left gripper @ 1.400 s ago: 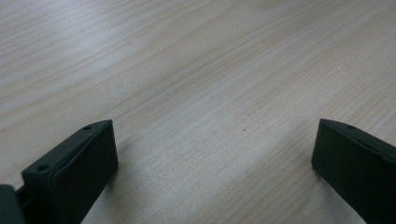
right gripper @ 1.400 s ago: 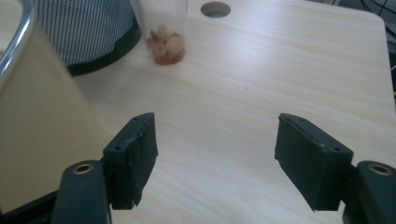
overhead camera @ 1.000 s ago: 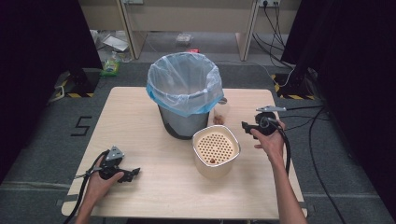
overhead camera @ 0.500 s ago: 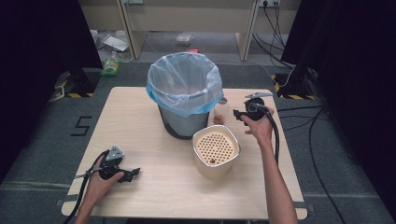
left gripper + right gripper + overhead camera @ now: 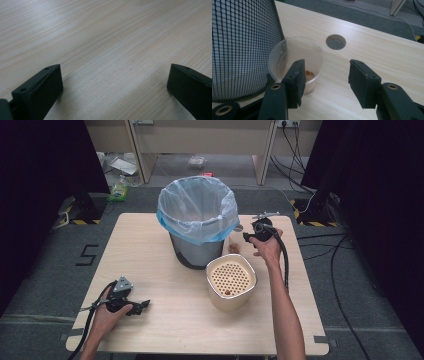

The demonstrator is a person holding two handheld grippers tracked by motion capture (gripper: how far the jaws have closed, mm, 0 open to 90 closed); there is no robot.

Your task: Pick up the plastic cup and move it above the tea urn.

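The right gripper [image 5: 324,82] had moved in from the surface's [image 5: 150,260] edge to the clear plastic cup [image 5: 297,62] beside the mesh bin [image 5: 242,47], jaws narrowing but not yet gripping it, while the left gripper [image 5: 131,304] rested open.

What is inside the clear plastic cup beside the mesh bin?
The clear plastic cup holds a small orange-brown scrap at its bottom. The right gripper covers part of the cup's floor, so anything more there is hidden.

The mesh bin [image 5: 242,47] is chopped off at 9 and 12 o'clock in the right gripper view. Clear cup [image 5: 297,62] is half hidden behind a jaw, brownish bit inside unidentifiable.
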